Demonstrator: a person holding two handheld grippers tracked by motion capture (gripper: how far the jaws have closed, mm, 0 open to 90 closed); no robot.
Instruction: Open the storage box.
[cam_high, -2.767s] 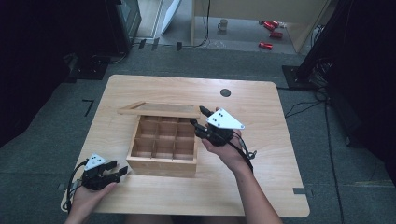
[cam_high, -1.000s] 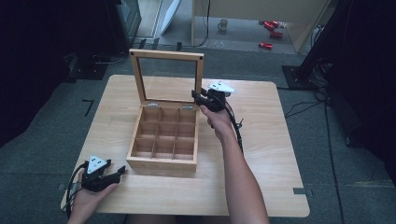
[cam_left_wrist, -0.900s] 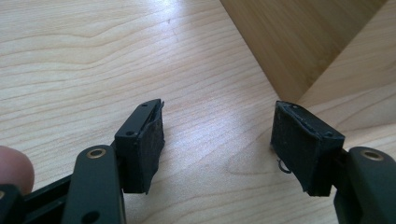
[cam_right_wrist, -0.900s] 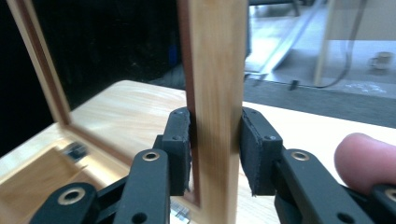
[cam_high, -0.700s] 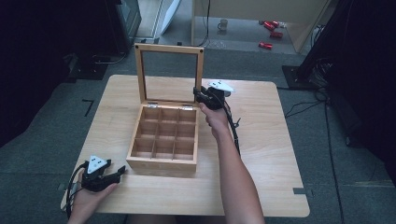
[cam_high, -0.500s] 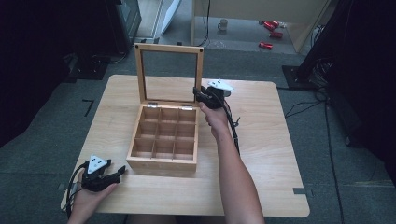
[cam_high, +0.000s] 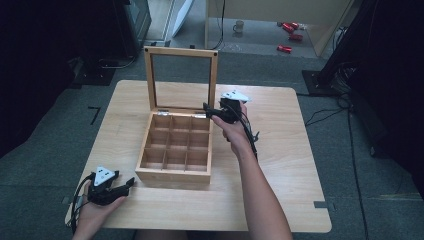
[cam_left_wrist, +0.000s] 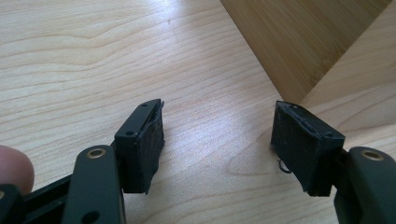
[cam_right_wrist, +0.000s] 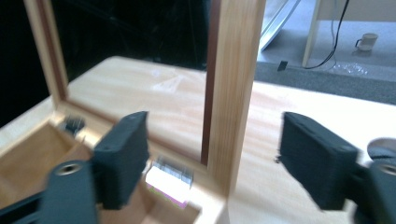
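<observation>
A wooden box (cam_high: 175, 150) with several empty compartments sits mid-table, its glass-paned lid (cam_high: 213, 80) standing upright at the back. My right gripper (cam_high: 207, 111) is at the lid's lower right corner. In the right gripper view its jaws (cam_right_wrist: 217, 135) have just been opening: the lid's right frame post (cam_right_wrist: 236, 70) stands between the pads, clear of both. My left gripper (cam_high: 127, 185) rests open on the table by the box's front left corner. In the left gripper view its pads (cam_left_wrist: 219, 149) are apart over bare wood, with the box corner (cam_left_wrist: 303, 42) ahead.
The light wooden table (cam_high: 290, 165) has bare room right of the box and along the front edge. A metal hinge (cam_right_wrist: 170, 179) joins lid and box. On the floor beyond lie a mug (cam_high: 240, 25), red items (cam_high: 289, 35) and cables; dark equipment stands at both sides.
The lid has swung from nearly flat to upright, carried by my right gripper. That gripper's jaws have since parted and let go of the frame. The left gripper has stayed put.
</observation>
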